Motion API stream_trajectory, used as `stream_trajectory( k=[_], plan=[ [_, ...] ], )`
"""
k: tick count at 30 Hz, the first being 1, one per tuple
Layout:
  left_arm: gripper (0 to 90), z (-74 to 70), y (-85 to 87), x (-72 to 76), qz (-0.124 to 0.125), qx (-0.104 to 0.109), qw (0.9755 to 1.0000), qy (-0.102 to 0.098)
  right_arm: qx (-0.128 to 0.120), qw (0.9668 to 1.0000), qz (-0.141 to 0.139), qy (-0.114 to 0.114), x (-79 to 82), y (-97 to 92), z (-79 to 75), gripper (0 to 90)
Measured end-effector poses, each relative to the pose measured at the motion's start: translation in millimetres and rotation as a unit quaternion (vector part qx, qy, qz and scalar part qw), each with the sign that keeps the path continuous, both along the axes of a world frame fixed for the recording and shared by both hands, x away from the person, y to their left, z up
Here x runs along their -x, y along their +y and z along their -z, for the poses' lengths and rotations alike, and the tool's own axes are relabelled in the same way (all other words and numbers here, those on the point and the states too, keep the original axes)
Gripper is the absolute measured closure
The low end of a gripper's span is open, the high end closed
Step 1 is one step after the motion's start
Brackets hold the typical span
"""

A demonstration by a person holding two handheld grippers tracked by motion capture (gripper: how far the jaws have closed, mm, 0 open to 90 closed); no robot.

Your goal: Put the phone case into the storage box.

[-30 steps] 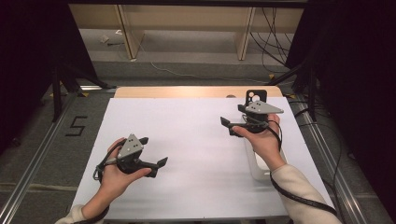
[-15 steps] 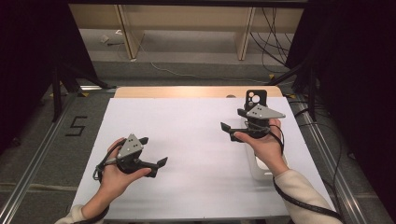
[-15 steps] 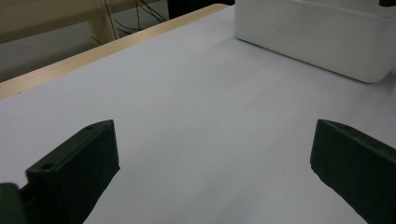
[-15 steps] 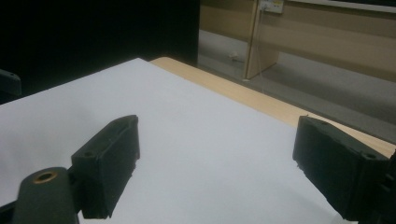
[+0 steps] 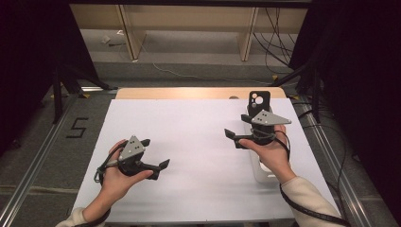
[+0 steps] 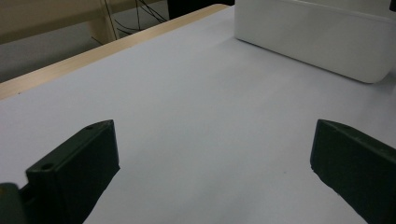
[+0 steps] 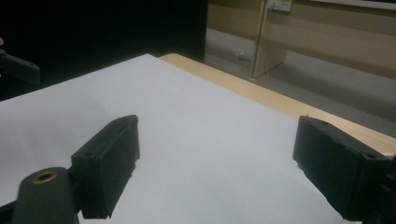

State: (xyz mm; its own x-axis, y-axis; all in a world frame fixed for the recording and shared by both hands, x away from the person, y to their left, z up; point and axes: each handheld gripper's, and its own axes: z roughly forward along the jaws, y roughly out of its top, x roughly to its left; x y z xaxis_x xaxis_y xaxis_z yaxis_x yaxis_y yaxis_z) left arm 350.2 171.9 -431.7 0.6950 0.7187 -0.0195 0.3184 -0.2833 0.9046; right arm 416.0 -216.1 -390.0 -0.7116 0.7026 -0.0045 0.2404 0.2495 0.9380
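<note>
Paper (image 5: 198, 137) covers the wooden table (image 5: 189, 92); shelving (image 5: 189, 23) stands behind.

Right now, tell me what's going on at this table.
A person holds a two-jaw gripper in each hand above a white-covered table. The left gripper and the right gripper both stand open with nothing between their jaws. A black phone case stands beyond the right gripper, and a white box-like thing lies under that hand. Nothing is grasped yet.
</note>
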Motion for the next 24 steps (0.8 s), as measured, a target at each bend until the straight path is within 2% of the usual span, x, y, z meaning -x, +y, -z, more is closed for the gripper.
stream_trajectory(
  k=[24],
  plan=[
    [0.7, 0.1, -0.1, 0.0, 0.0, -0.001, 1.0, 0.0, 0.008, 0.9998, -0.015, 0.006, 13.8, -5.6, 5.4, 15.6]
  ],
)
